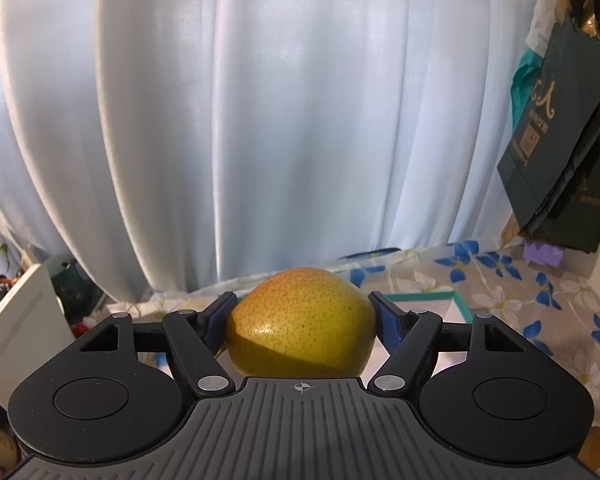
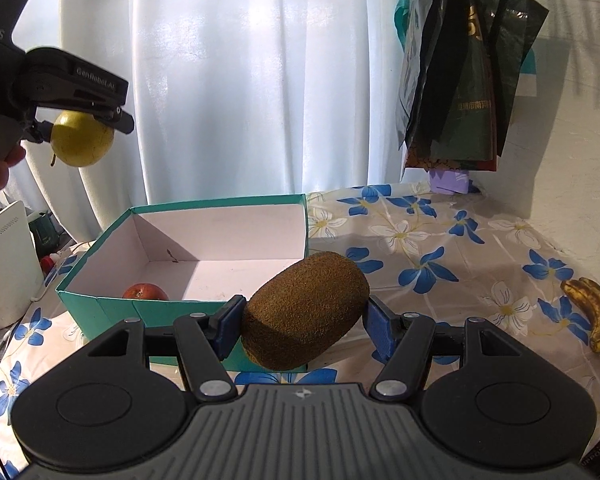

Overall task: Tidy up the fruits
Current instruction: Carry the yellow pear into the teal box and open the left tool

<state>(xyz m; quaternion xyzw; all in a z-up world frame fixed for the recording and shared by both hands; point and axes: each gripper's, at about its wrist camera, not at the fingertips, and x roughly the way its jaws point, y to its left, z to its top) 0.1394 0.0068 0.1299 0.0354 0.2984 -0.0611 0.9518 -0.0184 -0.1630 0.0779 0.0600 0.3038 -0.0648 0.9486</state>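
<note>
Up above the teal box (image 2: 204,264), the left gripper (image 1: 302,316) pinches a yellow-green pear (image 1: 300,324) between its blue pads, one pad pressed against each side of the fruit. From the right wrist view that same pear (image 2: 82,144) hangs in the air to the upper left of the box, in front of the white curtain (image 2: 240,80), with its stem pointing down and the left gripper (image 2: 76,120) closed around it from above.

Nearer the camera, the right gripper (image 2: 304,320) clamps a brown fuzzy kiwi (image 2: 304,312), which sits tilted between the blue pads, its upper end leaning right. The kiwi is held just in front of the box's near wall, at about the height of its rim.

Inside the box, a red apple (image 2: 145,292) lies against the near wall toward the left corner; the rest of the white floor shows only a small dark speck near the back corner.

To the right of the box, the bench carries a floral cloth (image 2: 440,248), and a browned banana bunch (image 2: 596,316) lies on it well apart from the box. Behind and to the right of the box, dark bags (image 2: 460,80) hang on the wall.
</note>
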